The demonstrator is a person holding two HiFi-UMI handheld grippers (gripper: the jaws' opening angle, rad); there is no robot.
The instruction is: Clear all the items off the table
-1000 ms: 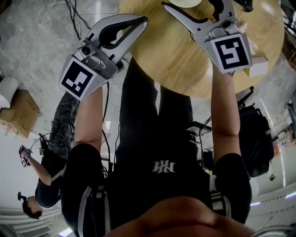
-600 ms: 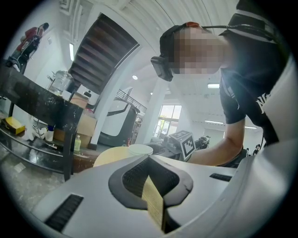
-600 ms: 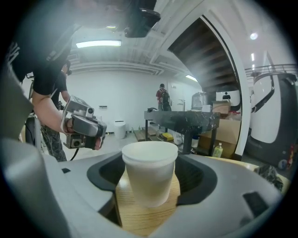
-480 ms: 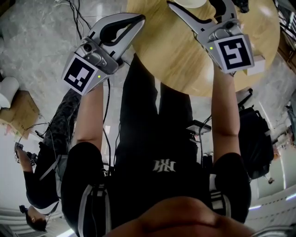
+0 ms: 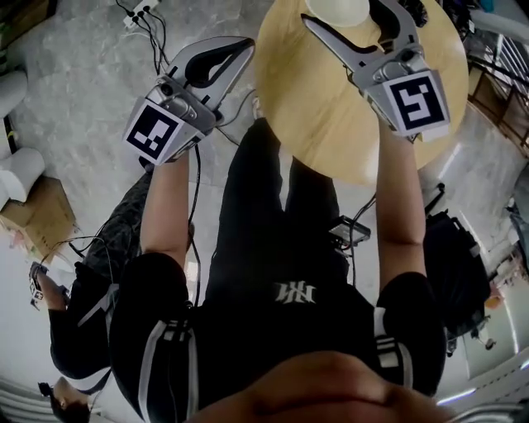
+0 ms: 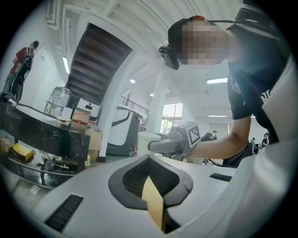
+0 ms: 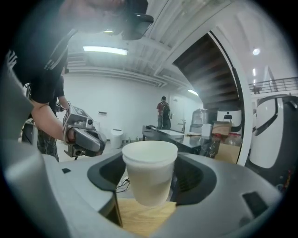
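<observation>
A: What has changed at the right gripper [image 5: 343, 16]?

B: Its jaws have just been closing, and the white cup [image 7: 150, 174] stands between them, pinched at its sides. The cup's base now hangs clear above the table [image 5: 331, 116]. In the head view the round top has shrunk since a second ago while both grippers look the same size, so the wearer is probably rising with the cup.

A: And the left gripper [image 5: 244, 45]?

B: It is clamped shut on nothing, tips together, and held off the table's left edge. A sliver of wood colour shows below its pads, probably the table top seen through the gap.

A: What does that mean for clearing the table?

B: One item is coming off. It must still be carried away, and no place to put it down is in view. The near part of the top is bare, but the far edge is cut off, so it cannot be told whether more remains.

A: Is anything in the way?

B: Nothing stands between the cup and open air. On the floor to the left lie cables [image 5: 140, 21] and a cardboard box [image 5: 37, 206], with a second person [image 5: 74, 322] nearby. A black bag [image 5: 459, 248] sits to the right. Further off are a cluttered counter [image 7: 186, 137] and a standing figure [image 7: 163, 114], both well apart from the wearer.
</observation>
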